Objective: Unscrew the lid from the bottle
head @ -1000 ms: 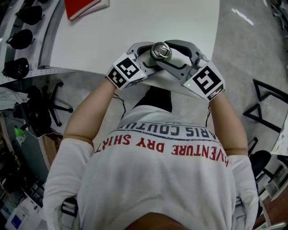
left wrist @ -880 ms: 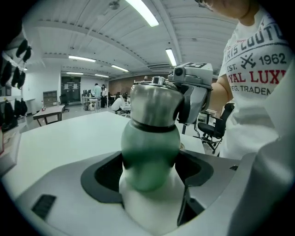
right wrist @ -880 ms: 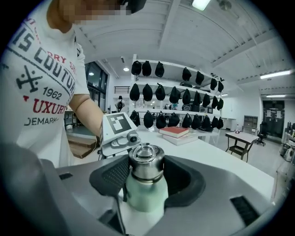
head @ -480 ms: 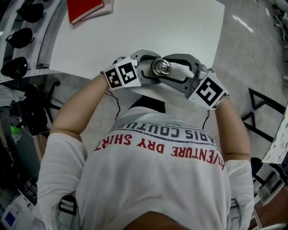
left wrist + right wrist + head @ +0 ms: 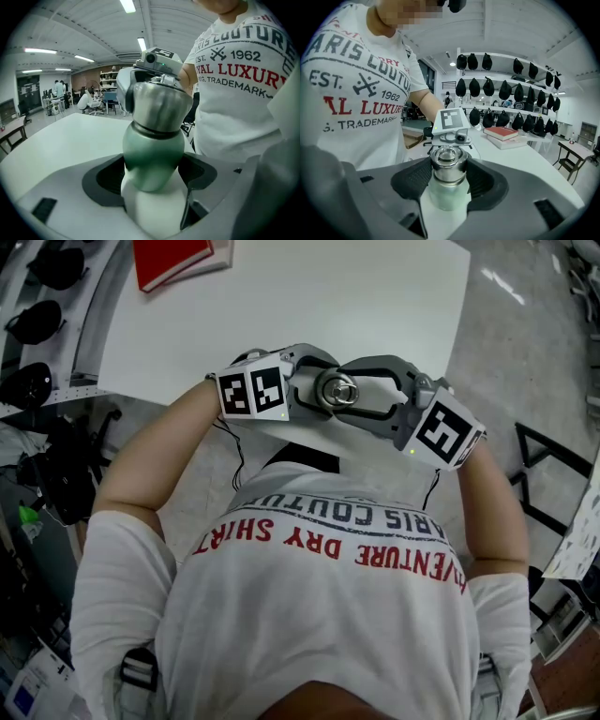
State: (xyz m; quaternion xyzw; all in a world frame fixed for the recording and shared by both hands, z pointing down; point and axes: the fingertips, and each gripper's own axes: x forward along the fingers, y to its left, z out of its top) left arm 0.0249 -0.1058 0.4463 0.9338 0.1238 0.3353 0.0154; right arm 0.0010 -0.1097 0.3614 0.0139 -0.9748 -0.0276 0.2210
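White desk (image 5: pixel 375 296) fills the upper part of the head view, with a red book (image 5: pixel 173 259) lying at its far left. Over the desk's near edge, just in front of the person's white T-shirt (image 5: pixel 328 615), the left hand-held gripper (image 5: pixel 153 174) pinches the green body of the bottle (image 5: pixel 152 145), pads pressed on both sides. The bottle is carried between the two tools. The right hand-held gripper (image 5: pixel 449 182) is clamped on the steel lid (image 5: pixel 449 163), which sits on the bottle's neck.
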